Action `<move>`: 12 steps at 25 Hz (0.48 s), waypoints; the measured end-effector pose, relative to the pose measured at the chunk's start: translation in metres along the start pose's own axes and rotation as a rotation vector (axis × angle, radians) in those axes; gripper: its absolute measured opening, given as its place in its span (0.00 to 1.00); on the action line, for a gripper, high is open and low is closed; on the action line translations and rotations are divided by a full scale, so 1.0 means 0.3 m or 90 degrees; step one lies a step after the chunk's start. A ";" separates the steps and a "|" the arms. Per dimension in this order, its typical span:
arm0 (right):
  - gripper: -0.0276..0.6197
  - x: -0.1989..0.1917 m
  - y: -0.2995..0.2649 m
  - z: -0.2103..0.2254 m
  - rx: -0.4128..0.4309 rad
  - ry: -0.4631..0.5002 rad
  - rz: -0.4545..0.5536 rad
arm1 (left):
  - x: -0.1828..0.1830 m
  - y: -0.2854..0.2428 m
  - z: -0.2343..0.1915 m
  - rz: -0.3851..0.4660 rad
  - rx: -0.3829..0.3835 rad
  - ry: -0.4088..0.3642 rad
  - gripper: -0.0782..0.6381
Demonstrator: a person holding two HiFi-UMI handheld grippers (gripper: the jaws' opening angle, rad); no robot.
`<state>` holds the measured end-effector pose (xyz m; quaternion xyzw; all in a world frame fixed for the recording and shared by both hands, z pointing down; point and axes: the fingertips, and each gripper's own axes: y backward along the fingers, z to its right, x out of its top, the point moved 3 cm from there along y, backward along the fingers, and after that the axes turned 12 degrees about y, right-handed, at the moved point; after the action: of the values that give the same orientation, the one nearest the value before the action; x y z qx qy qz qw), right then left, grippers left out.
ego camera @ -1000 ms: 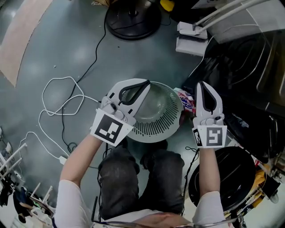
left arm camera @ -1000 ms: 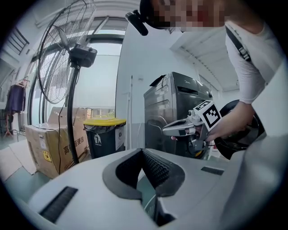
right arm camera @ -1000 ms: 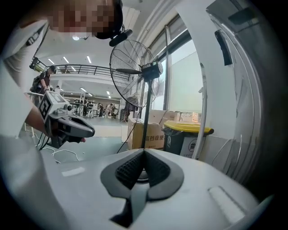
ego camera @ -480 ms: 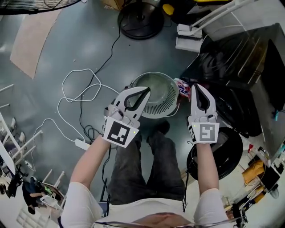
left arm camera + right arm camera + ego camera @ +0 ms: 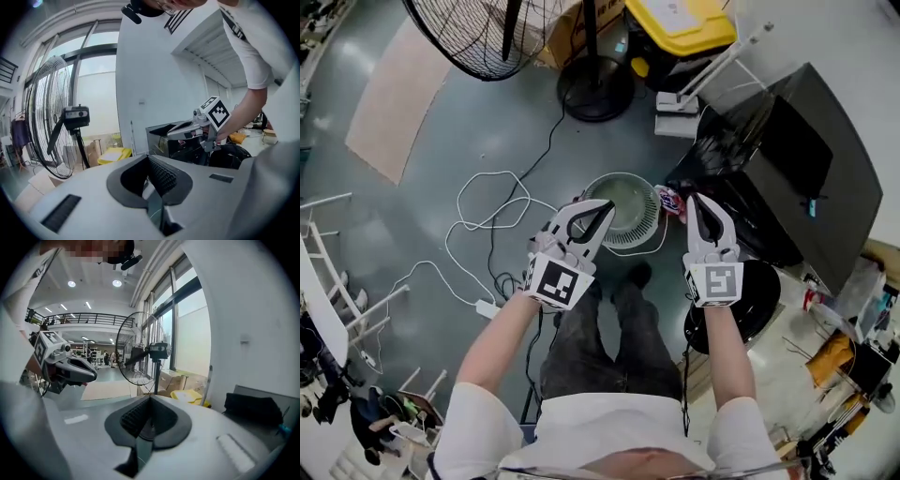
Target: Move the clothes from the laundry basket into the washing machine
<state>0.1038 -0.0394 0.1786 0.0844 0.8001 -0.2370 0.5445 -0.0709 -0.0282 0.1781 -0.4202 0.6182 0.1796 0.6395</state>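
Head view shows the dark washing machine (image 5: 806,159) at 2 o'clock from the laundry basket (image 5: 639,232) on the floor (image 5: 441,112). Our foot (image 5: 639,274) is close, so we could kick it over. It is round, no long side, mouth up, and looks empty. Our left tool (image 5: 607,206) and right tool (image 5: 696,200) are closed on nothing.

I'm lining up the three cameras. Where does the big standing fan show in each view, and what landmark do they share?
Head view: the standing fan is at the top edge, left of centre, seen from above.
Left gripper view: the fan stands at the left, before the windows.
Right gripper view: the fan is near the centre, above the jaws.
Shared landmark: the yellow bin near the fan.
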 end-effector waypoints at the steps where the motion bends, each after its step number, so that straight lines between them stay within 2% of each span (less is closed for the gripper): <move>1: 0.06 0.047 0.025 0.009 -0.002 -0.002 0.003 | 0.045 0.021 0.014 0.002 0.000 -0.004 0.12; 6: 0.06 0.270 0.138 0.052 -0.007 -0.003 0.018 | 0.251 0.108 0.083 0.012 -0.005 -0.021 0.12; 12: 0.06 0.470 0.227 0.104 -0.016 0.007 0.038 | 0.440 0.159 0.144 0.022 -0.015 -0.002 0.12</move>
<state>0.1009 -0.0120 0.0213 0.1026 0.8030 -0.2102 0.5481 -0.0565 -0.0058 0.0337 -0.4168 0.6220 0.1987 0.6324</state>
